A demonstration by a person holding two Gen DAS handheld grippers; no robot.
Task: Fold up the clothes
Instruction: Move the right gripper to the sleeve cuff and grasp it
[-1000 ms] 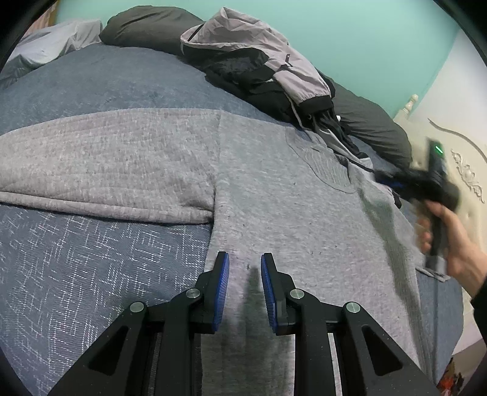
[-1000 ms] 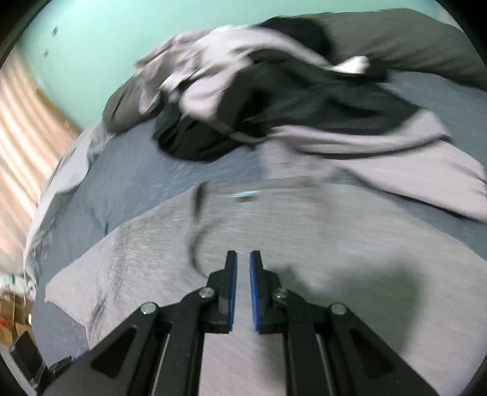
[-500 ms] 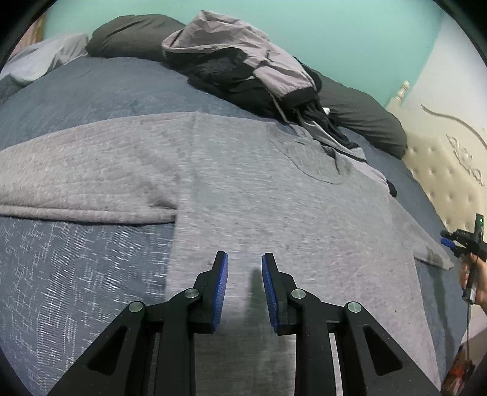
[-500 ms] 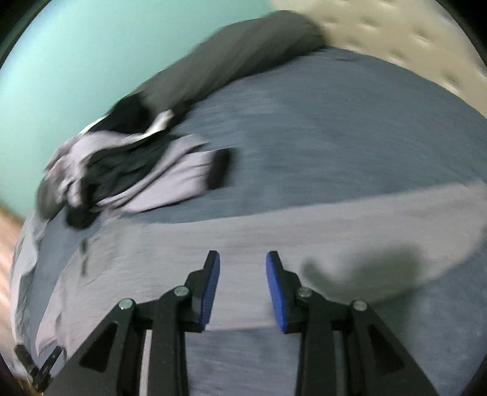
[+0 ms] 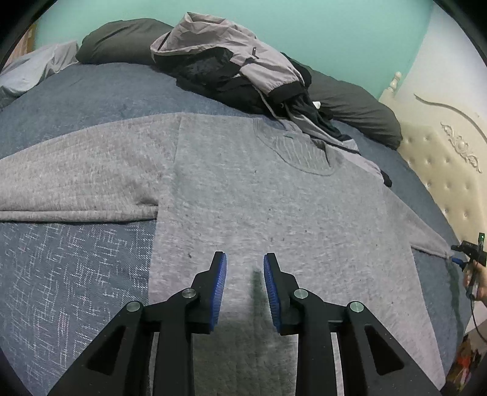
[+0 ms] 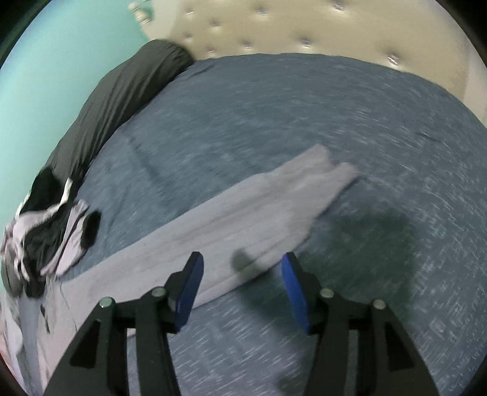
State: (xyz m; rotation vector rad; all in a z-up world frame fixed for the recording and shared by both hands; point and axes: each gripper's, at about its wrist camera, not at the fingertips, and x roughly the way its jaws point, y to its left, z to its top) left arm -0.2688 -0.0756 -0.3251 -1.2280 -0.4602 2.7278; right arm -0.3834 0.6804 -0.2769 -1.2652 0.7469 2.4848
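A grey sweatshirt (image 5: pixel 274 198) lies flat, front up, on the blue bed cover (image 5: pixel 76 274), its left sleeve stretched out sideways. My left gripper (image 5: pixel 245 262) hovers over the lower body of the sweatshirt, its pads a little apart with nothing between them. In the right wrist view, the sweatshirt's right sleeve (image 6: pixel 274 207) runs out to its cuff. My right gripper (image 6: pixel 242 265) hangs above that sleeve near the cuff end. Its jaws are opening, with only air between the pads. A hand (image 5: pixel 478 286) holding it shows at the far right edge of the left wrist view.
A heap of grey and black jackets (image 5: pixel 231 67) lies behind the sweatshirt's collar, touching it. Dark pillows (image 5: pixel 359 112) line the teal wall. A cream tufted headboard (image 6: pixel 304 27) stands past the sleeve's cuff. Bare bed cover (image 6: pixel 365 121) surrounds the sleeve.
My right gripper swept from over the sweatshirt's chest out to the right sleeve's end, rolling as it went, and its jaws spread from nearly shut. My left gripper shifted slightly across the sweatshirt.
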